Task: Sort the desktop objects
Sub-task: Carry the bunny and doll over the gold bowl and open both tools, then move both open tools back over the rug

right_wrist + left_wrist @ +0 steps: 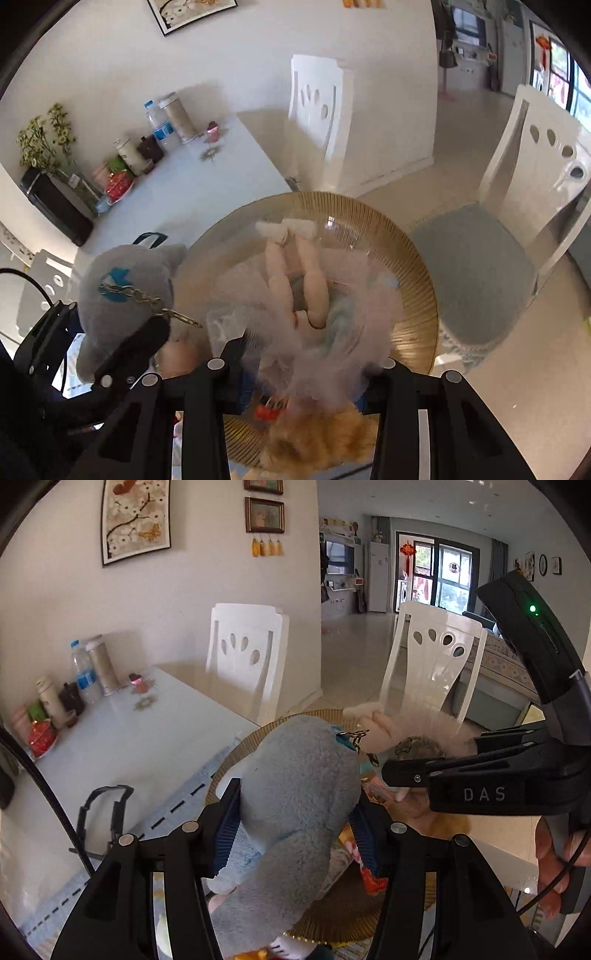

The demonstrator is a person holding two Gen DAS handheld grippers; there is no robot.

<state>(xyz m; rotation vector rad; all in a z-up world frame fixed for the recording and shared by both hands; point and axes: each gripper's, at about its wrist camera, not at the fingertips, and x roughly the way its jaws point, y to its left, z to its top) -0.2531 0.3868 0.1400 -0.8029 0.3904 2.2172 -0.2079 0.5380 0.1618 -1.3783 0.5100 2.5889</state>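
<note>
Fingers of the left gripper are clamped on a grey plush toy, held above the near rim of a gold-rimmed plate. Fingers of the right gripper are clamped on a doll in a pale tulle dress, head nearest the camera and legs pointing away, over the centre of the same plate. Beyond it, the white counter carries bottles by the wall, with two white chairs behind.

- Plush toy, between the left fingers: grey, blue patch.
- Doll, between the right fingers: pale pink tulle, blonde hair.
- Plate, beneath both: gold, ribbed rim.
</note>
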